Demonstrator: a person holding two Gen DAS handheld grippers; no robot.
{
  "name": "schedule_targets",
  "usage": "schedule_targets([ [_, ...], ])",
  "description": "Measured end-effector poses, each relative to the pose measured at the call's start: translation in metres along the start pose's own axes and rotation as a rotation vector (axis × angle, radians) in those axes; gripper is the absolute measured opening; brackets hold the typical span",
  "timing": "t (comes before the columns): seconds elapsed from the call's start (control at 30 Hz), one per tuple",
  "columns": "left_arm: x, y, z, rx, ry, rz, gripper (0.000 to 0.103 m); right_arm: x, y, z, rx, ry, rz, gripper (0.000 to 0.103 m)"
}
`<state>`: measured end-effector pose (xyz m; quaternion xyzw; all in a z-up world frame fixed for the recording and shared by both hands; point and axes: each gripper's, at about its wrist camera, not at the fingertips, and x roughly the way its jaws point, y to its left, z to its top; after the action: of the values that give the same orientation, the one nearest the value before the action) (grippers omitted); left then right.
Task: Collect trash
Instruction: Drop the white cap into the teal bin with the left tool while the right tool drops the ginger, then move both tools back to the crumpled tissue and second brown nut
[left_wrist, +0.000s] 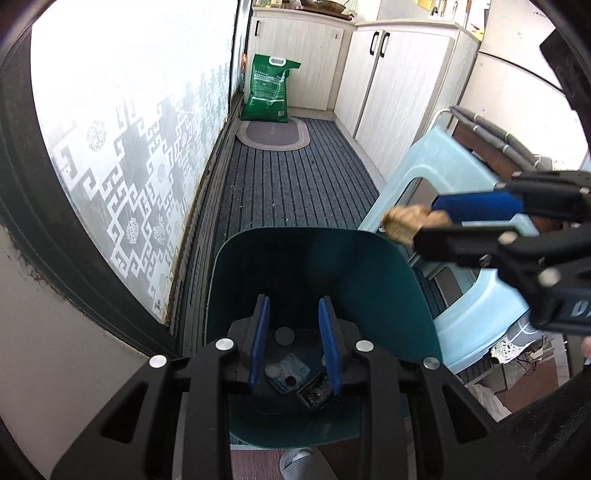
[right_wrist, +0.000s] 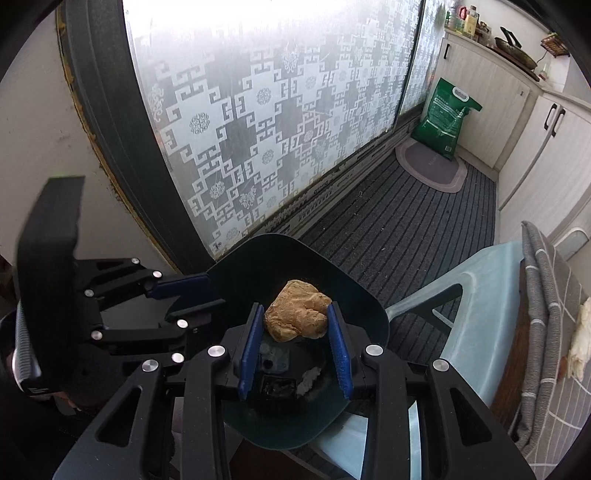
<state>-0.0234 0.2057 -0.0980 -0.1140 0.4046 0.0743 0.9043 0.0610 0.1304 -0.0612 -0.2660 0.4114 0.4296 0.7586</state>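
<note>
Right hand-held gripper (right_wrist: 295, 325) is clamping a tan lumpy chunk (right_wrist: 297, 312) over the dark teal plastic bin (right_wrist: 369, 306), bin contents blurring out; left hand-held gripper (left_wrist: 293, 345) is gripping nothing, fingers apart.

Ahead of you, a green sack (left_wrist: 269, 90) leans against the pale cabinets (left_wrist: 388, 92), its base on the oval mat (left_wrist: 273, 134); nearer than the sack stands a light-blue plastic stool (left_wrist: 443, 192).
</note>
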Motion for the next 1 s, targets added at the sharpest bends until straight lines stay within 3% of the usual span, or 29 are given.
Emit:
schedule_targets([
  [0.27, -0.02, 0.002, 0.01, -0.02, -0.083, -0.032, 0.017, 0.029, 0.0, -0.008, 0.0, 0.076, -0.007, 0.035],
  [0.87, -0.087, -0.011, 0.029, -0.015, -0.36, -0.084, 0.014, 0.083, 0.001, -0.037, 0.003, 0.251, 0.022, 0.036],
  [1.0, -0.095, -0.013, 0.029, -0.017, -0.39, -0.105, 0.014, 0.095, 0.009, -0.046, -0.013, 0.306, 0.047, 0.046],
])
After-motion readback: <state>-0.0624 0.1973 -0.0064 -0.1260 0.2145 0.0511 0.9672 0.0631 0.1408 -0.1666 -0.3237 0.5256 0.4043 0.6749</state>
